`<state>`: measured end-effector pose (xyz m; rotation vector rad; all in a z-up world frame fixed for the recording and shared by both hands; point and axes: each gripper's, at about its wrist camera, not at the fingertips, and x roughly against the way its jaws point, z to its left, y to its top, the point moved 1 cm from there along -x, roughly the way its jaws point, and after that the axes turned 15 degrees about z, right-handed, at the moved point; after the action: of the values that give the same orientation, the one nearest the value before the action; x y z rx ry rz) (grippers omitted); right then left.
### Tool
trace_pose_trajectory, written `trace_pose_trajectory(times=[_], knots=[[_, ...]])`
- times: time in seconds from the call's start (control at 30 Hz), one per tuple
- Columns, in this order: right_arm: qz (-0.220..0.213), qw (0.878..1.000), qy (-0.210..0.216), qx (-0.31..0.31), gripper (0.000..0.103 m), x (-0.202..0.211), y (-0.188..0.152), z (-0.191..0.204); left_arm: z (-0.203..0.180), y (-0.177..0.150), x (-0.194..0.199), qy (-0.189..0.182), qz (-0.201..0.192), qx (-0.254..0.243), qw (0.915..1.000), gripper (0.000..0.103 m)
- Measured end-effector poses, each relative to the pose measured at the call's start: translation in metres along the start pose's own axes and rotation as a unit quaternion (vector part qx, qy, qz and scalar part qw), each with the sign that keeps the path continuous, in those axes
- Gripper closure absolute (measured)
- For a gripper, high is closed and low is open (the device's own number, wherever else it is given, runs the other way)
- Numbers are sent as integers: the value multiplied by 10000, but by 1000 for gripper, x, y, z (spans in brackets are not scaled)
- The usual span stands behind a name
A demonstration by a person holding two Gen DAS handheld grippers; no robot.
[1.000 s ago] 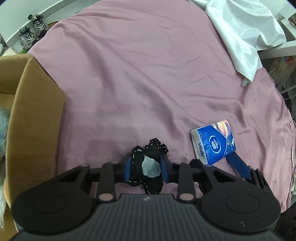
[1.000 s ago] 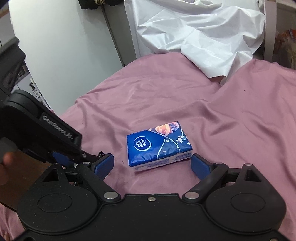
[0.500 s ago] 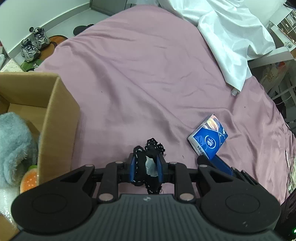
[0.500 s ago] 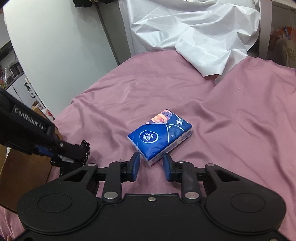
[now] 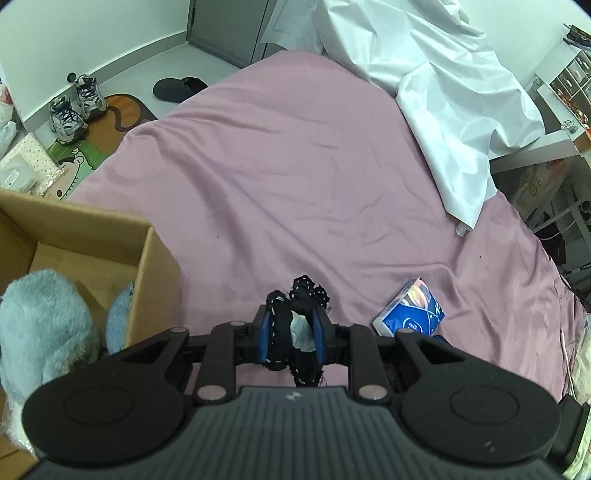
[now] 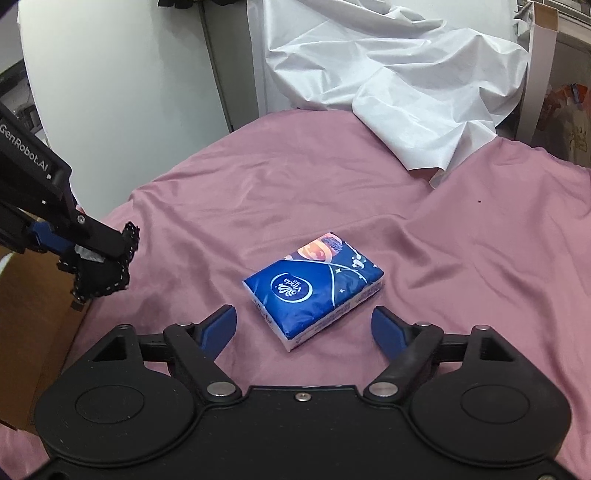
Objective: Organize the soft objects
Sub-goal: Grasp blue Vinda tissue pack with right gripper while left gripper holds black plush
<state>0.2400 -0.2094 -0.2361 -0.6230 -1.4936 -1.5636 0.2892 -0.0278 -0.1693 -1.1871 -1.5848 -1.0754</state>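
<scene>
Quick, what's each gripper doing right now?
Left gripper: closed on the black cloth.
Right gripper: opening, the tissue pack between its fingers, untouched.

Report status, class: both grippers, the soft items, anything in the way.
Left gripper shut on black fabric piece, beside cardboard box. Right gripper opening, tissue pack lying ahead on the sheet, not gripped. Nothing in the way.

Pink-sheeted bed [image 5: 295, 166], white cloth [image 5: 424, 85] at its head, white wall [image 5: 92, 33], sneakers [image 5: 74, 103] on floor

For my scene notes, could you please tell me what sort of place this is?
Probably a bedroom: a bed under a wrinkled pink satin sheet, grey sneakers on a cartoon floor mat, and a crumpled white cover.
</scene>
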Motion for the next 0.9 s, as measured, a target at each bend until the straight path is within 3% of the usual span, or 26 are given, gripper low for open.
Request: trace_pose_trajectory(times=[0.4,0.57,0.73,0.9], knots=[[-75,9993,325,-144,20,-19,22,10,4,5,-9,33,61,47,10000,80],[-29,9999,126,35,21,-26,18,22,4,10,-10,35,18,54,10000,80],[42,9996,-275,25,43,-22,13,26,3,14,-13,75,-22,37,10000,81],[70,9986,-385,-351,46,-9,7,18,2,12,-11,50,-6,0,10000,81]])
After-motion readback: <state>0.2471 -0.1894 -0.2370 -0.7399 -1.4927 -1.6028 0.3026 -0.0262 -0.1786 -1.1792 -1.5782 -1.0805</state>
